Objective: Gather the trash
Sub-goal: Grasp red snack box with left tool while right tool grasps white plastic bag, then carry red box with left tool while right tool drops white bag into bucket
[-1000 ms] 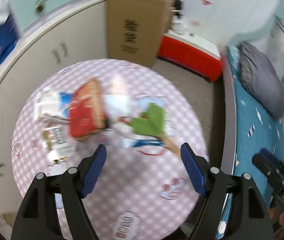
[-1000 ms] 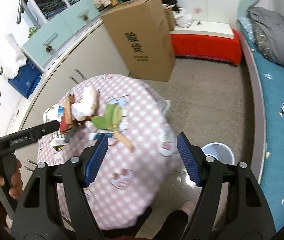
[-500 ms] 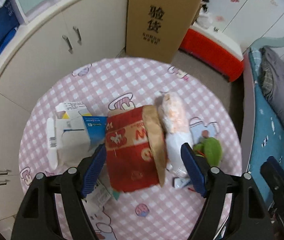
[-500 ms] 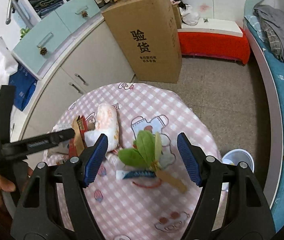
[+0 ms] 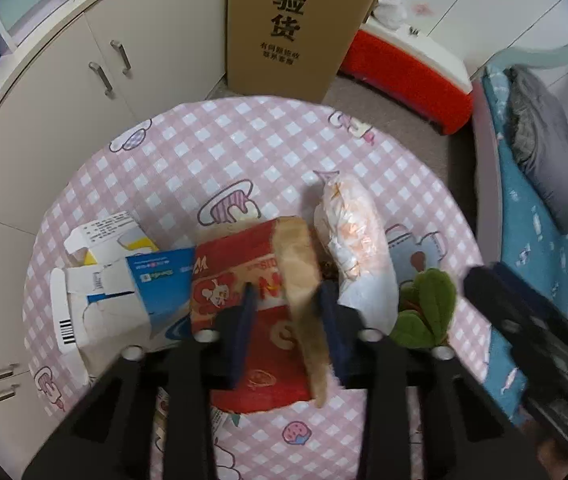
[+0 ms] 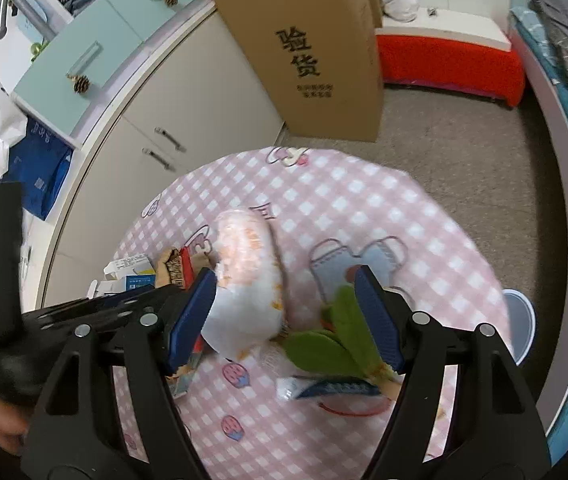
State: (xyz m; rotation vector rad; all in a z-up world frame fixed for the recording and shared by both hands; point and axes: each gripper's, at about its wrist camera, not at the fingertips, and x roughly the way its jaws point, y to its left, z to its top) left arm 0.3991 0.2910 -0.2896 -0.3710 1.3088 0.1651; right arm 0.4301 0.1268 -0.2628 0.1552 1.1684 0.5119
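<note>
Jaws closing around red carton [image 5: 243, 280]

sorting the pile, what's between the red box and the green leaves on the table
A white-and-orange plastic bag lies between the red box and the green leaves, clearest in the left wrist view.

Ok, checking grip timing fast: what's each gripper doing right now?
Left gripper: closing on the red bag, its tan flap between the pads.
Right gripper: open, holding nothing.
</note>
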